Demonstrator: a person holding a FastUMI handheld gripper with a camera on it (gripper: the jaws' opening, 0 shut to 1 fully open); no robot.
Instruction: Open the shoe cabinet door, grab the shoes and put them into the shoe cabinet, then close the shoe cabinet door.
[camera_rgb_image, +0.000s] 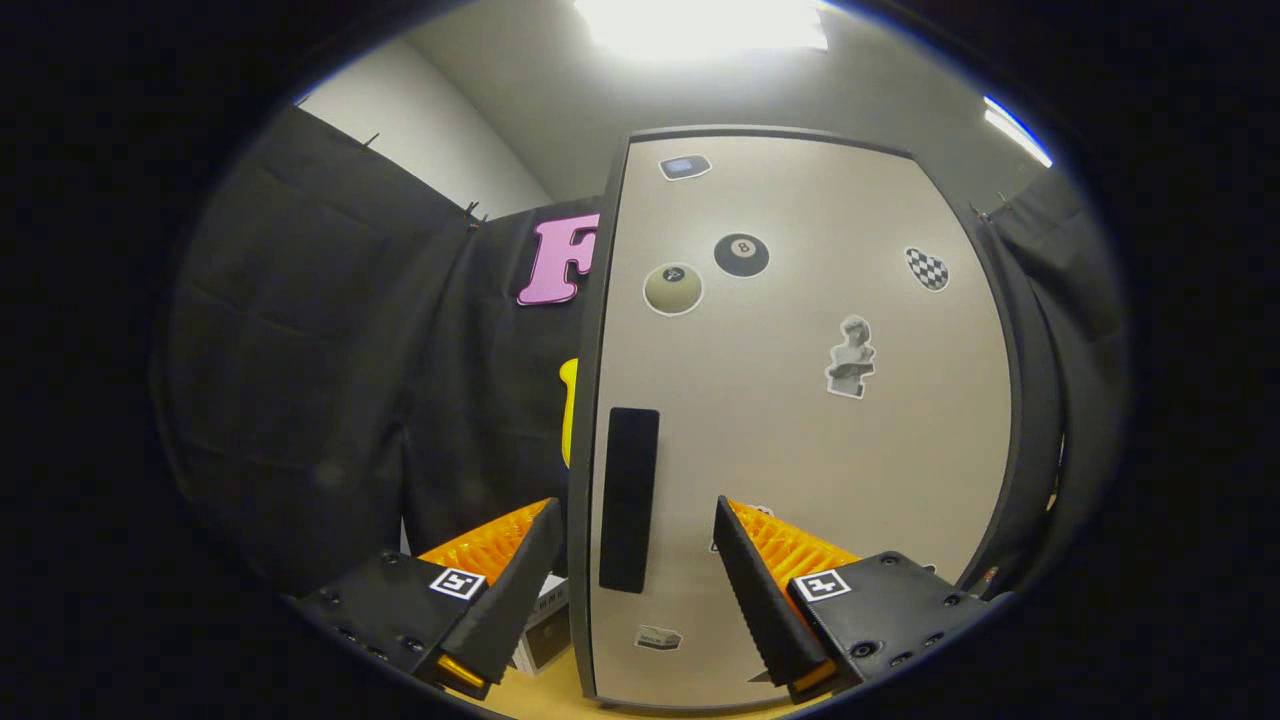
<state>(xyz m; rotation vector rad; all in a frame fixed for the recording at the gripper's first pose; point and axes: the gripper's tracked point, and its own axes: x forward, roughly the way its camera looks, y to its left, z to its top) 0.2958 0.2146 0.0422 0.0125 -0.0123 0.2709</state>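
Note:
The shoe cabinet door (800, 420) is a beige panel with a dark frame, standing close ahead and covered with several stickers. Its dark vertical handle (628, 498) runs along the door's left edge. My gripper (635, 515) is open, with the fingers straddling that left edge: the handle sits in the gap between them, and whether either finger touches it I cannot tell. One finger (520, 575) is left of the door edge, the other finger (750, 590) is in front of the door face.
Black cloth (330, 380) hangs to the left and behind the cabinet, and more cloth hangs on the right. A small box (545, 625) stands on the wooden surface (540, 695) beside the door's lower left corner.

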